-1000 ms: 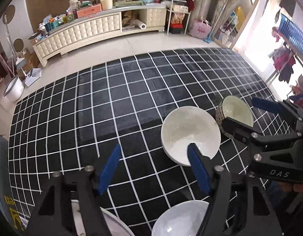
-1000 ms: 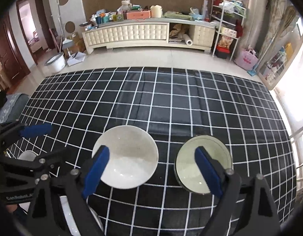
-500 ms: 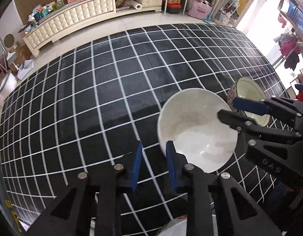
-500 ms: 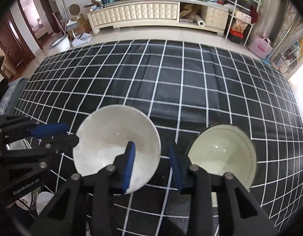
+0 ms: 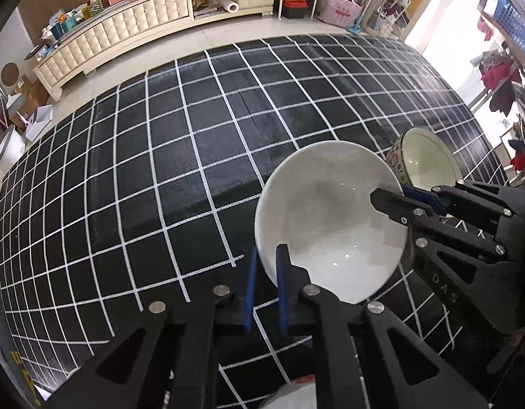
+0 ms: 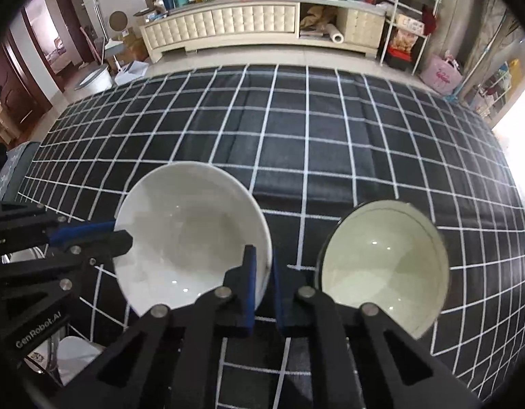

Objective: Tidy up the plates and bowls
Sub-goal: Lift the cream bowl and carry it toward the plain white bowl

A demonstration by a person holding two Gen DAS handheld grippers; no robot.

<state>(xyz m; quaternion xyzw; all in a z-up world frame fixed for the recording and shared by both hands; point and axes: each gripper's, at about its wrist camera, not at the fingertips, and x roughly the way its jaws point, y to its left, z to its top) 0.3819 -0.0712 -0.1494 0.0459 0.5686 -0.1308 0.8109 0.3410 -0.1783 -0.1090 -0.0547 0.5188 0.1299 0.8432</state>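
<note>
A plain white bowl (image 5: 330, 225) (image 6: 190, 235) sits on the black grid-patterned cloth (image 5: 160, 170). My left gripper (image 5: 267, 250) is shut on its near left rim, one blue pad inside and one outside. My right gripper (image 6: 262, 250) is shut on the opposite rim. Each gripper shows in the other's view: the right gripper (image 5: 388, 192) and the left gripper (image 6: 121, 231). Just right of the white bowl stands a pale green bowl (image 5: 426, 163) (image 6: 381, 272) with a patterned outside. I cannot tell whether the white bowl is off the cloth.
More white dishes (image 5: 293, 392) (image 6: 75, 358) lie near the front edge, partly hidden under the grippers. Behind the bowls the cloth (image 6: 296, 153) stretches back bare. A long cream cabinet (image 6: 255, 24) with clutter stands across the floor beyond.
Both grippers went from wide open to shut while moving down and in onto opposite rims of the white bowl. The green bowl has not moved.
</note>
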